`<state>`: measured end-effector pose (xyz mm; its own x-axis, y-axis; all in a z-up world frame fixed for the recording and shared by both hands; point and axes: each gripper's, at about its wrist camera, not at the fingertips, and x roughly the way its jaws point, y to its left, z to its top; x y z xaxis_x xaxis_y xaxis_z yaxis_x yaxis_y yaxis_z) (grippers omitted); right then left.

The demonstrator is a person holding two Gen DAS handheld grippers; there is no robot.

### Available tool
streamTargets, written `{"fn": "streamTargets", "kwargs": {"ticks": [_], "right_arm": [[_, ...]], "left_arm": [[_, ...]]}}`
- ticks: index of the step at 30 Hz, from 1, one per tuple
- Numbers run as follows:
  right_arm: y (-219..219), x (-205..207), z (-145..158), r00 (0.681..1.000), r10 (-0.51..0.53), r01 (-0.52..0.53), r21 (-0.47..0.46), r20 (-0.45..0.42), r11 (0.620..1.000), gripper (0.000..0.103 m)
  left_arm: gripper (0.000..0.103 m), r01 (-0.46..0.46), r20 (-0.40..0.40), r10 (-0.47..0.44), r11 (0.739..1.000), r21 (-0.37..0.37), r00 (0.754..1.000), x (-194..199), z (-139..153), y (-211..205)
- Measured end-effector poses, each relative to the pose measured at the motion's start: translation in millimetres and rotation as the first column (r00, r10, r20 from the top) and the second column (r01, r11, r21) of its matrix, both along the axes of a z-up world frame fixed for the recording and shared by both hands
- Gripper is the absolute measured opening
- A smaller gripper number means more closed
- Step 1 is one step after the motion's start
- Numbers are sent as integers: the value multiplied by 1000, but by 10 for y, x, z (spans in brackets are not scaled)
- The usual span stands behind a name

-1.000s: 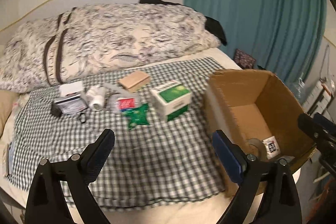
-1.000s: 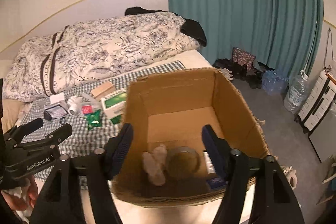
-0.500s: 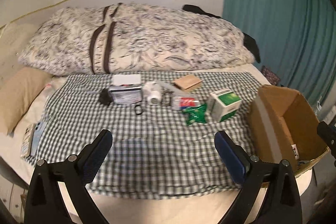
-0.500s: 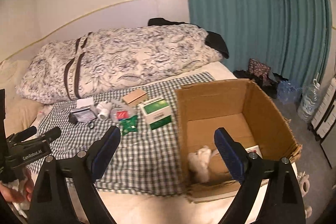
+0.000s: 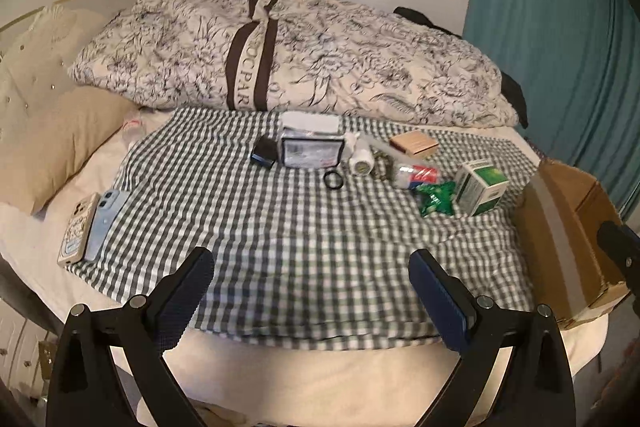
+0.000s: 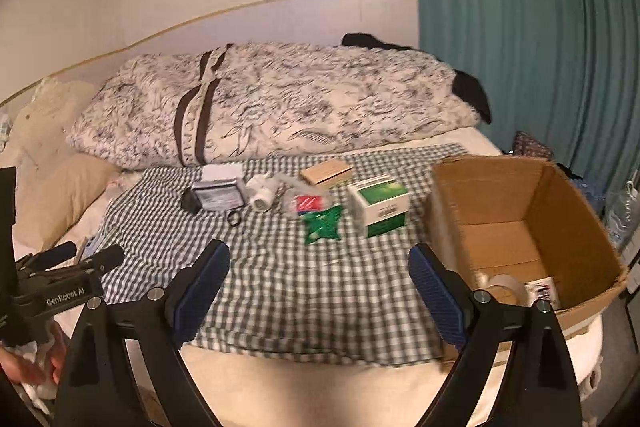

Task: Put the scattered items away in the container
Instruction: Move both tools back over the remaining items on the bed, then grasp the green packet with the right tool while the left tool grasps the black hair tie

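Note:
Scattered items lie in a row on a green checked cloth (image 5: pixel 280 227): a green and white box (image 5: pixel 480 187) (image 6: pixel 380 205), a green packet (image 5: pixel 435 198) (image 6: pixel 322 223), a red and white packet (image 5: pixel 416 175), a tan box (image 5: pixel 414 143), a white bottle (image 5: pixel 361 159), a clear pouch (image 5: pixel 312 149), a black ring (image 5: pixel 333 180) and a small black block (image 5: pixel 264 151). An open cardboard box (image 6: pixel 520 227) (image 5: pixel 568 239) stands at the right and holds a tape roll (image 6: pixel 504 285). My left gripper (image 5: pixel 312 291) and right gripper (image 6: pixel 320 283) are open, empty, above the cloth's near edge.
A floral duvet bundle (image 5: pixel 280 55) lies behind the items. A beige pillow (image 5: pixel 48 139) and two phones (image 5: pixel 88 227) are at the left. A teal curtain (image 6: pixel 520 27) hangs at the right, with water bottles (image 6: pixel 620 211) on the floor.
Both grippers have swung left, away from the cardboard box, toward the scattered items. The box has slid to the right side of both views. Both stay open and empty.

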<state>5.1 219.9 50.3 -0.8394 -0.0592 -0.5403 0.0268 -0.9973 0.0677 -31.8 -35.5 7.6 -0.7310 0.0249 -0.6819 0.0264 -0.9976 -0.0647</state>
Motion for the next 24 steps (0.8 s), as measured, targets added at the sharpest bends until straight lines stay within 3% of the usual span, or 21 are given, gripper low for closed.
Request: {"fn": "streamTargets", "kwargs": {"ticks": [10,24], "right_arm": [[-204,-541,-440,996,45,-44,-12,74,999,91],[-112,-1699,-1213,978,19,-22,9,207,1000,91]], "left_arm": [[100,-23,54,20,999,45,998,-451,-452,-131],[100,37,126,-41,999,28,991,-1669,-1119,357]]}}
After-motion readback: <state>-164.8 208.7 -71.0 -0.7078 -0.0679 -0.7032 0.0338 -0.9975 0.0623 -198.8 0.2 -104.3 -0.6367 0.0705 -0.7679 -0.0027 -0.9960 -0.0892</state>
